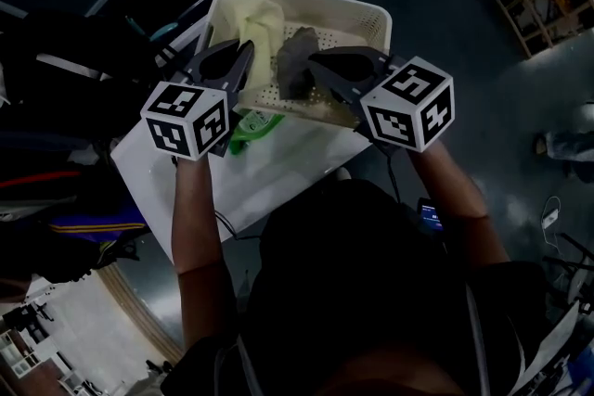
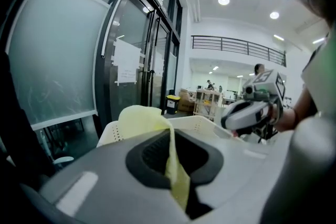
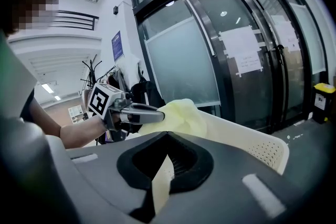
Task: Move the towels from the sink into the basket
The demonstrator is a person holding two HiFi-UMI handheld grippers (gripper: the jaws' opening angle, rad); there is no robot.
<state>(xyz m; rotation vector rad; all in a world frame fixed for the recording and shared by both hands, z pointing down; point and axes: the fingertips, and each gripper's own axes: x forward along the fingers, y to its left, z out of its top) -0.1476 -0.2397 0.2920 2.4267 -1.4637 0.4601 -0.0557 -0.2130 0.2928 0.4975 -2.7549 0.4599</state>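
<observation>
Left gripper (image 2: 172, 161) clamped on yellow towel (image 1: 258, 21), its length running up over basket (image 1: 369, 12) rim, right gripper (image 3: 163, 171) pinching pale strip (image 3: 160, 186), perhaps same towel

White table (image 1: 278, 176), cream perforated basket (image 1: 357, 14) standing on it, green cloth (image 1: 255, 127) lying just beside the basket

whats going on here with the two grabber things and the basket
A person holds two grippers over the cream basket. The left gripper is shut on a yellow towel draped into it. The right gripper pinches a pale strip of cloth; a grey towel lies in the basket beside it. A green item lies outside the basket.
</observation>
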